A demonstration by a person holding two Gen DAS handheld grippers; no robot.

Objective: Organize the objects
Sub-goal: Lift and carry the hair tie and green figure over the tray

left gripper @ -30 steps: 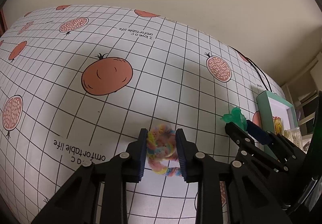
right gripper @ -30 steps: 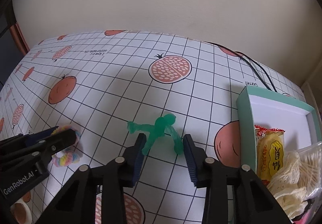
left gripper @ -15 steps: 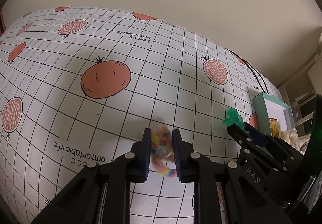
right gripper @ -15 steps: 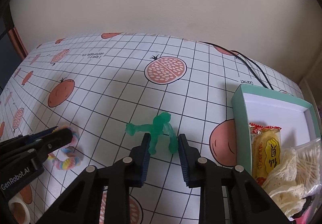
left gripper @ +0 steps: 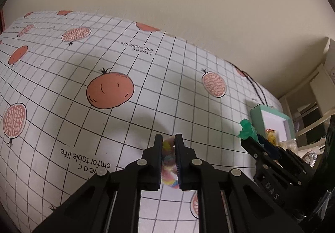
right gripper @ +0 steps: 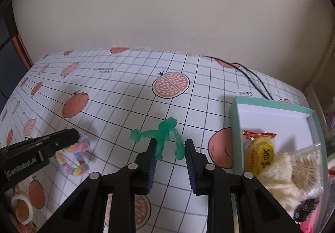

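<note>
A pastel rainbow hair tie (left gripper: 168, 150) is pinched between the fingers of my left gripper (left gripper: 168, 138), which is shut on it above the gridded pomegranate tablecloth (left gripper: 146, 90). In the right wrist view the hair tie (right gripper: 72, 159) droops below the left gripper (right gripper: 73, 135). My right gripper (right gripper: 170, 145) is shut on the legs of a translucent green toy figure (right gripper: 163, 132), whose arms and head stick out forward. In the left wrist view the green figure (left gripper: 248, 130) pokes from the right gripper (left gripper: 251, 141) at the right.
A teal box (right gripper: 270, 104) with a white inside stands at the right, holding a yellow snack packet (right gripper: 259, 153), beige cloth and a bag of cotton swabs. A black cable (right gripper: 251, 78) runs behind it. A tape roll (right gripper: 21, 208) lies at the lower left. A wall bounds the far edge.
Both grippers have narrowed from open onto their objects, the left on the hair tie and the right on the green figure. Both views now sit higher above the cloth.
</note>
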